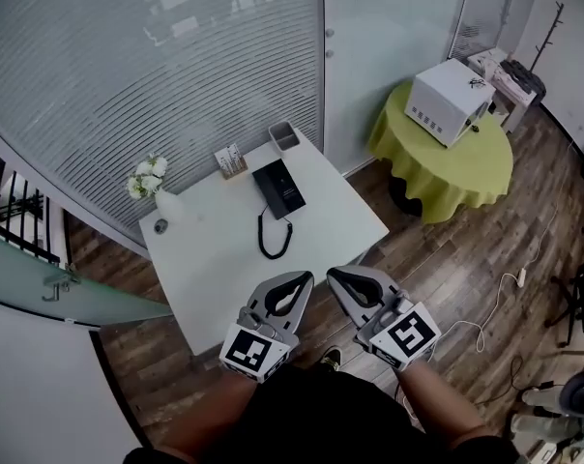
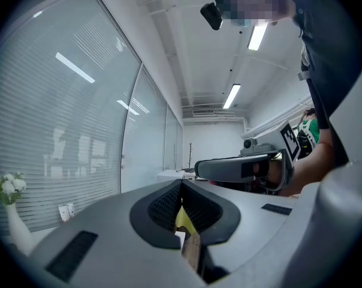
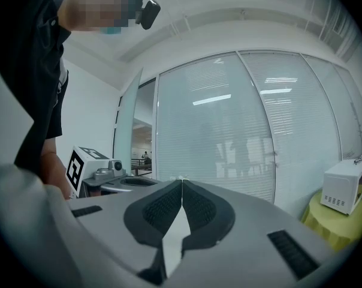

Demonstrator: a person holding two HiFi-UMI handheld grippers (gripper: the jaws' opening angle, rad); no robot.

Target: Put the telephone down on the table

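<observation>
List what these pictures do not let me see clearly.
- Telephone: head view, too small to tell whether it is hung up; not in either gripper view.
- Card holder: head view, print too small.
- Round thing beside the vase: head view, too small to name.

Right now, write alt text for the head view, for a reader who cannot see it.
Seen from above, the left gripper and right gripper, both shut and empty, hang at the near edge of a white table holding a black telephone and a flower vase.
</observation>
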